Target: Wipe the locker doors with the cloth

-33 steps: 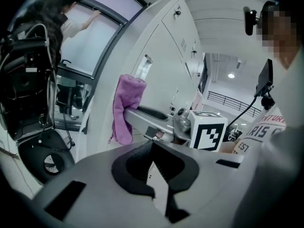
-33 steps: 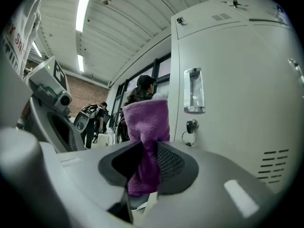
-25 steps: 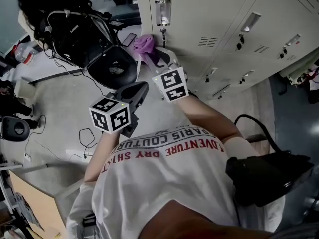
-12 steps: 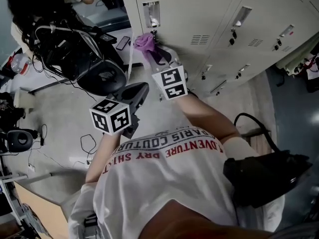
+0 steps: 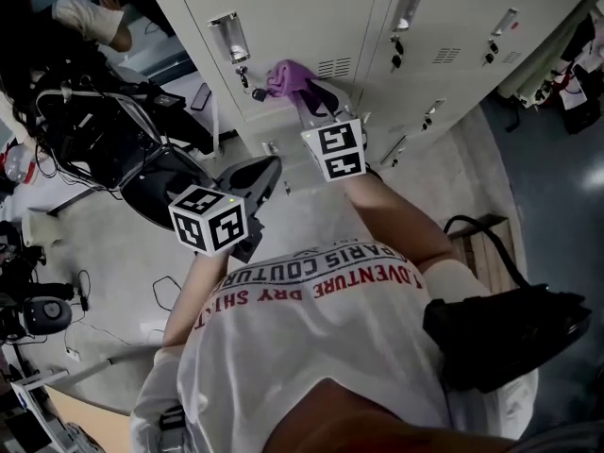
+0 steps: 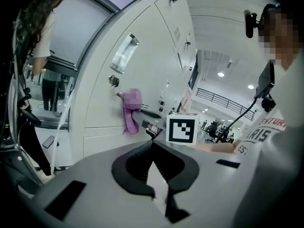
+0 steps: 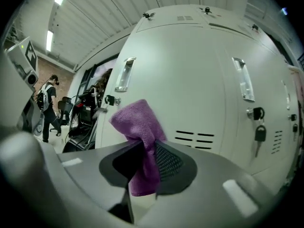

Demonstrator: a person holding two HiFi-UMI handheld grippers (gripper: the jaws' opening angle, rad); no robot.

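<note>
Cloth (image 7: 138, 127) clamped in my right tongs (image 7: 142, 148), locker door (image 7: 190, 80) at twelve o'clock: I'd press flat, sweep evenly (left tongs (image 6: 152, 146) together, idle).

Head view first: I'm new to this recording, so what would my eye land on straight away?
The purple cloth, pinched in the right gripper and held up at a beige locker door, beside its lock. Next, the left gripper, jaws together on nothing, nearer the person's body. A key hangs from the neighbouring door's lock.
</note>
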